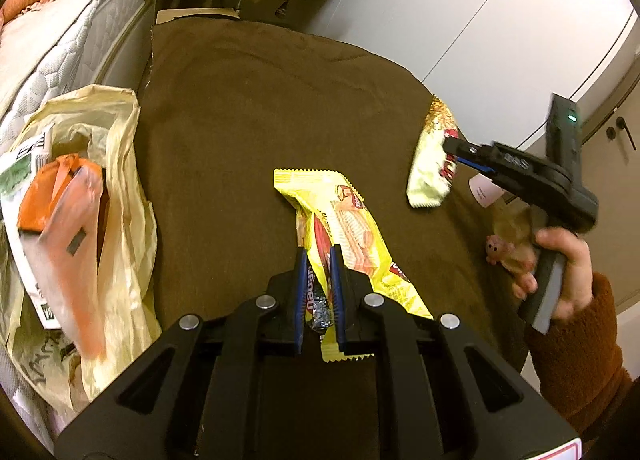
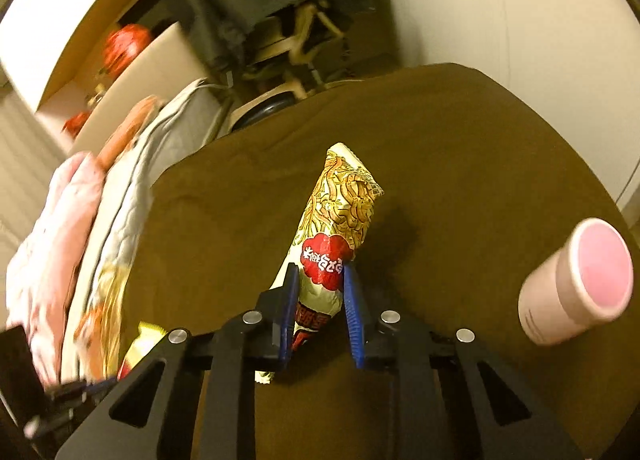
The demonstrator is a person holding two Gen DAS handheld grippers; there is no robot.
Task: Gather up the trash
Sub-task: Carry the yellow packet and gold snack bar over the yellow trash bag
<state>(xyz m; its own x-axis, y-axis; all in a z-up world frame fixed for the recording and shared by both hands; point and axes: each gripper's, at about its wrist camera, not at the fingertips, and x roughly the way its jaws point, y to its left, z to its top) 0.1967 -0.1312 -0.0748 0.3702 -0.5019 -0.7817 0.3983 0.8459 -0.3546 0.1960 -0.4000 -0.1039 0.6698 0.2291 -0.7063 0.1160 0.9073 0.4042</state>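
My left fingers (image 1: 319, 256) pinch the yellow wafer wrapper (image 1: 340, 220), right of the open plastic bag (image 1: 116, 148); my right fingers (image 2: 320, 276) clamp the noodle packet (image 2: 340, 220), farther right. Best carry each over the bag's mouth before releasing.

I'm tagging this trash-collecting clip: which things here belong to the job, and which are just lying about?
Job: yellow wafer wrapper; gold-and-white noodle packet; pale yellow plastic bag; left tool; right tool.
Lying about: pink cylindrical cup; small pink plush toy; quilted white mattress.

A yellow wafer wrapper (image 1: 348, 228), a gold-patterned packet (image 2: 340, 220) with a red patch, a pink cup (image 2: 576, 280), brown cloth (image 1: 260, 100).
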